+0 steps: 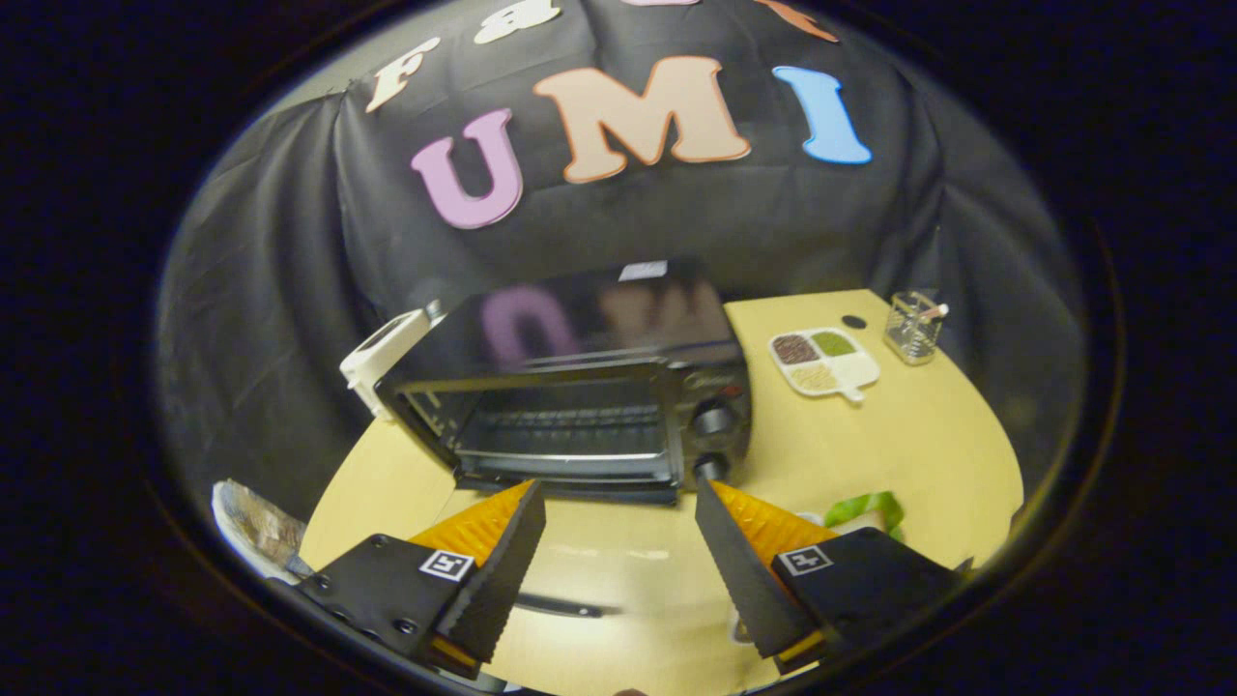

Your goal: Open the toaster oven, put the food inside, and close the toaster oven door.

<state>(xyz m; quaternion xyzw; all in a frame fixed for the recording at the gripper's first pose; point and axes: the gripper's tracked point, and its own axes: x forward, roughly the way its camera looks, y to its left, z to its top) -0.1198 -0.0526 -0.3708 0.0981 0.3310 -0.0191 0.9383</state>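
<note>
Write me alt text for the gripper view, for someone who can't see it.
A black toaster oven sits on a round yellow table with its door open and wire rack visible, just ahead of the gripper, whose fingers are spread apart and hold nothing. Beyond the oven to its right lie a white divided dish of grains and a clear glass cup.

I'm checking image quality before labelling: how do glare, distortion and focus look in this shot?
Gripper view: fisheye bends the table edge into a curve; the oven top mirrors the wall, with glare on the table just ahead of the open gripper; the oven is fairly sharp, while the tray and cup beyond are soft; the surroundings are dim.
</note>
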